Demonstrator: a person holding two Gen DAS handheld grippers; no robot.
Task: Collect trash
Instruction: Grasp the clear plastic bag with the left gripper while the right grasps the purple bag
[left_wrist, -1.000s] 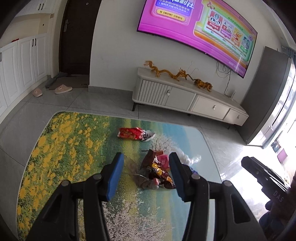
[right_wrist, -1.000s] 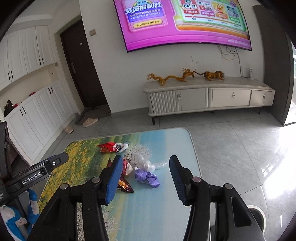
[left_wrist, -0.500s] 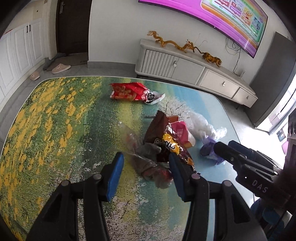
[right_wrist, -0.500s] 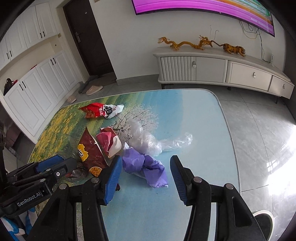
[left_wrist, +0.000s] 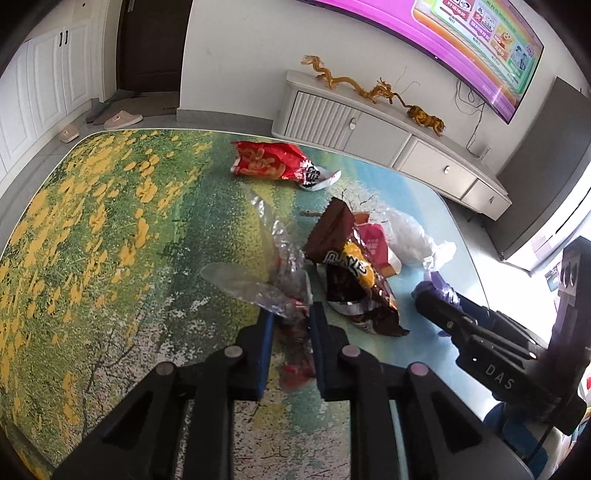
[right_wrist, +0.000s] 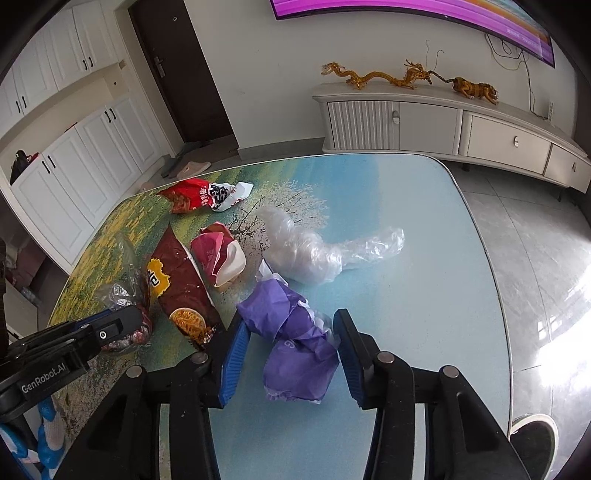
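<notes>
Left gripper (left_wrist: 291, 314) has clamped clear wrapper (left_wrist: 273, 284) (right gripper (right_wrist: 291, 332) closing).

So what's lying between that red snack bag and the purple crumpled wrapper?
In the right wrist view, a pink-and-cream carton lies between the red snack bag and the purple wrapper.

left gripper (left_wrist: 291, 325): black linkage frame, blue pads, round silver pivot pins, "GenRobot.AI" in white on its side | right gripper (right_wrist: 291, 350): same black build, blue ribbed pads, silver pins, "DAS" lettering on the body | blue and white bit showing under each
</notes>
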